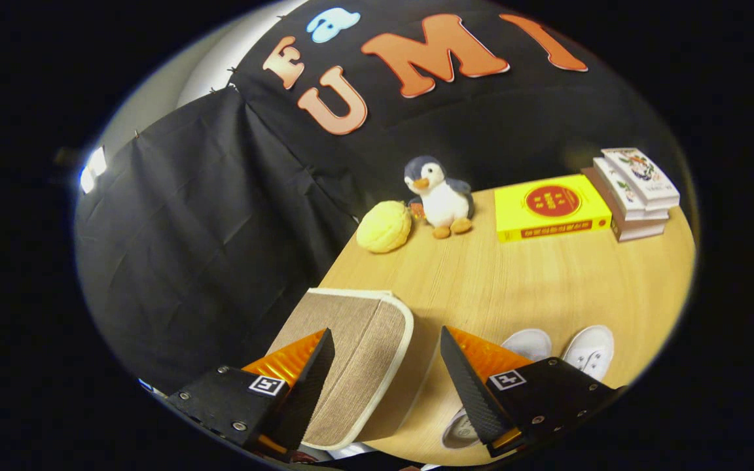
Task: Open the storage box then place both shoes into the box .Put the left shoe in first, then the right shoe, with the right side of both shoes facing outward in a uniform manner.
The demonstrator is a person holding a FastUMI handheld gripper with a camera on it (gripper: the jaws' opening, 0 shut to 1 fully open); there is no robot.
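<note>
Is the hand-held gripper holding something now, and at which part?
Nothing is held. The hand-held gripper is open above the closed storage box; its fingers touch nothing.

A plush penguin (pixel 441 197), yellow ball (pixel 384 227), yellow book (pixel 550 207) and stacked books (pixel 635 191) line the table (pixel 534 281).

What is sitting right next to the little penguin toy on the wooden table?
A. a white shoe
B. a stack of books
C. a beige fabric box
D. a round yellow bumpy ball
D: the round yellow bumpy ball rests just beside the grey and white plush penguin toy, far beyond the open claw.
</note>
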